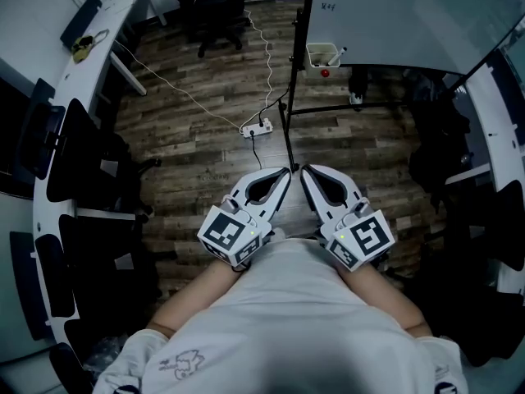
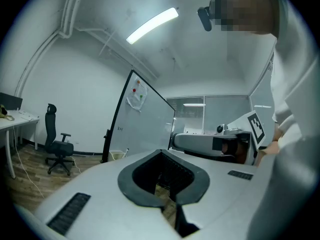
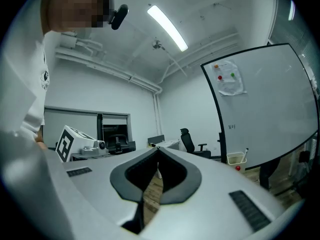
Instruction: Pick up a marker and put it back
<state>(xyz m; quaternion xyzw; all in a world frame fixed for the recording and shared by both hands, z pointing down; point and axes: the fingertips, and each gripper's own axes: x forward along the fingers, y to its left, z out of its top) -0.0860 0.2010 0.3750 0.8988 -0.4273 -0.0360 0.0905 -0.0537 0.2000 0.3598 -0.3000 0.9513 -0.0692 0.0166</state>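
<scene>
In the head view, a wood floor (image 1: 205, 130) and a whiteboard (image 1: 394, 15) are seen, with the marker (image 1: 335, 54) standing in a box (image 1: 314, 59) under the board. In the gripper views, the left hand-held gripper (image 2: 161, 151) and the right hand-held gripper (image 3: 157, 148) are seen closed and empty.

No word, number or brand was legible. A short dark handwritten mark (image 1: 328, 6) stood near a corner of the large white whiteboard (image 1: 410, 15), too small to read. The white marker cube (image 1: 234, 235) on the left gripper (image 1: 285, 173) and the matching cube (image 1: 365, 240) on the right gripper (image 1: 305, 171) bore black square code patterns, without letters. The dark print (image 1: 184, 358) on the person's white shirt was unreadable.
</scene>
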